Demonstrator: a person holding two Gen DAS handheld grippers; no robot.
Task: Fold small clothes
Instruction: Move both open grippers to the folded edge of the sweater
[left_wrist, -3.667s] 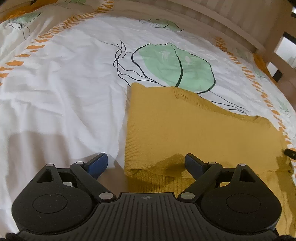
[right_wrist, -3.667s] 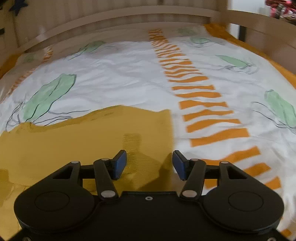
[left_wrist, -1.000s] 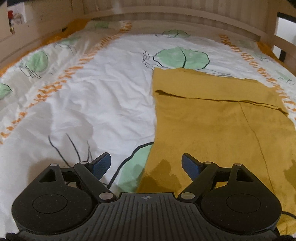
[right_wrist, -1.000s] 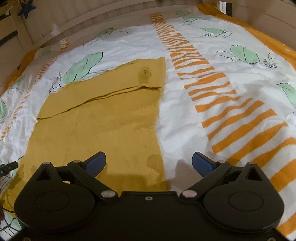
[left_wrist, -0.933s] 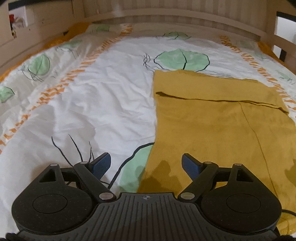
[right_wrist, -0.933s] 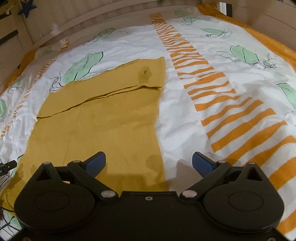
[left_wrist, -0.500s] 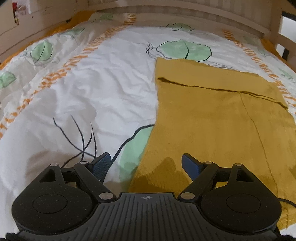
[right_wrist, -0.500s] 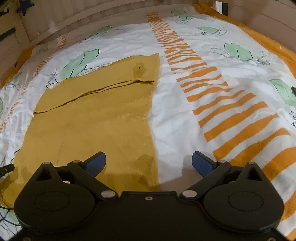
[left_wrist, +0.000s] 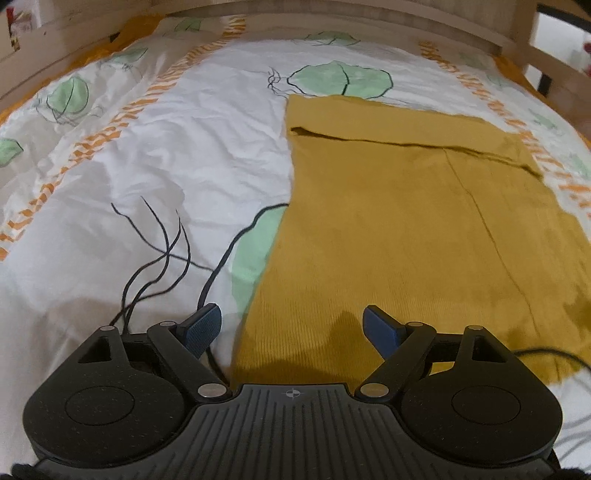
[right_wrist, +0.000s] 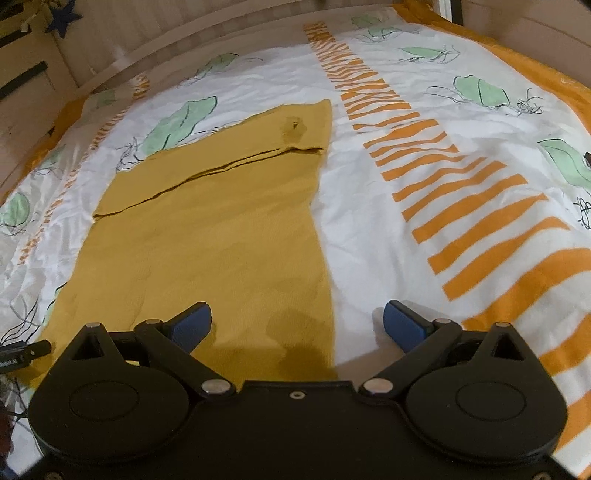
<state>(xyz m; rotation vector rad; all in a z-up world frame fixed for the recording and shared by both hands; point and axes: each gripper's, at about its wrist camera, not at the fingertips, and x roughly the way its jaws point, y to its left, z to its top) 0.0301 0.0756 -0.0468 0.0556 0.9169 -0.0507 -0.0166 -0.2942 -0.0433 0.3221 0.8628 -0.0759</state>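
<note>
Both hand-held grippers (left_wrist: 291, 326) (right_wrist: 297, 325) pulled back, open, prob empty

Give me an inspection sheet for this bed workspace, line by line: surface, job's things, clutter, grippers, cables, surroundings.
Surface: white bedsheet with green leaf prints and orange stripes, wrinkled.
Job's things: mustard-yellow knit garment, lying flat, far edge folded over.
Clutter: nothing seen.
Grippers: left hand-held gripper open over the garment's near left edge; right hand-held gripper open over its near right edge; neither holds anything.
Cables: thin black cable across the near corner.
Surroundings: pale wooden bed rail.
</note>
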